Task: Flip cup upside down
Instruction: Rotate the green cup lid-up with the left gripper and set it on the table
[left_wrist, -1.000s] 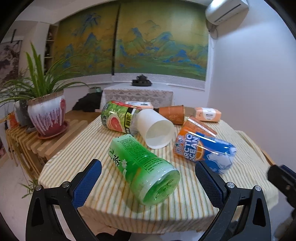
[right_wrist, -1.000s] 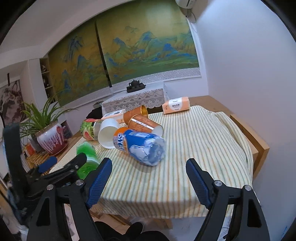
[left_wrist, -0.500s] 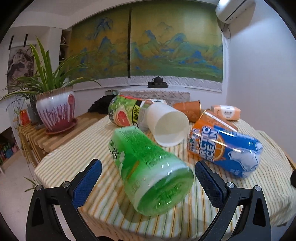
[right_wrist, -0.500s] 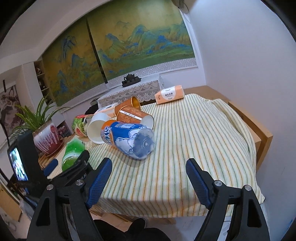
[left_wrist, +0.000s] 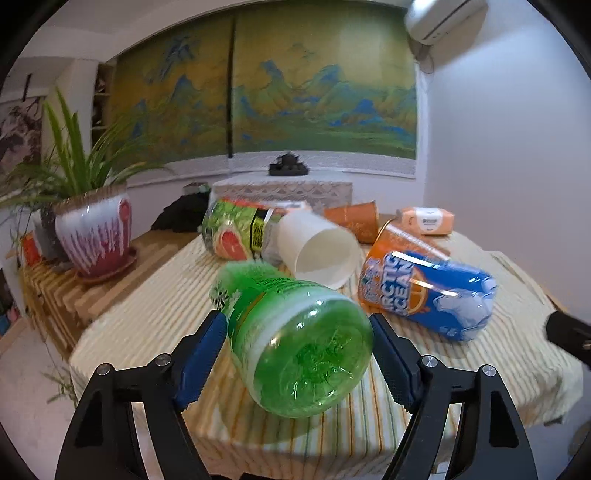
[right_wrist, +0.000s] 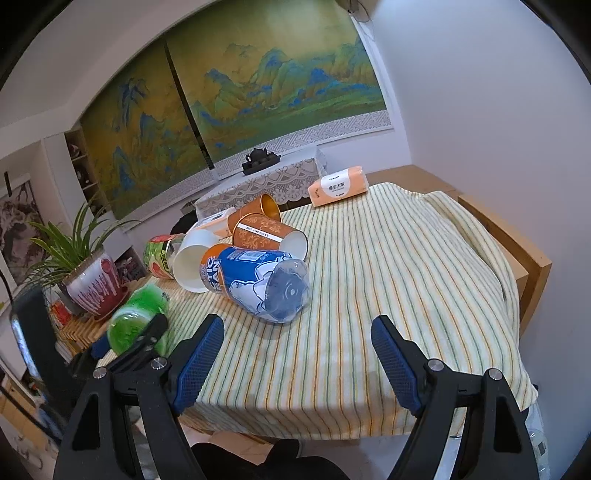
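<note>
A green plastic cup (left_wrist: 291, 332) lies on its side on the striped tablecloth, its base toward me; it also shows in the right wrist view (right_wrist: 138, 319). My left gripper (left_wrist: 297, 365) is open, its blue pads on either side of the cup's base, not clamped. Behind it lie a white paper cup (left_wrist: 317, 249), a blue and orange Arctic Ocean cup (left_wrist: 424, 291), a grapefruit-print cup (left_wrist: 231, 232) and two orange paper cups (right_wrist: 269, 232). My right gripper (right_wrist: 297, 360) is open and empty over the table's front edge.
The table (right_wrist: 406, 277) has a striped cloth; its wooden frame (right_wrist: 517, 251) shows at right. An orange tissue pack (right_wrist: 338, 190) lies at the back. A potted plant (left_wrist: 94, 232) stands on a slatted bench at left. The wall is close on the right.
My left gripper has moved forward until its pads flank the green cup's base. My right gripper has moved a little forward over the table edge.
</note>
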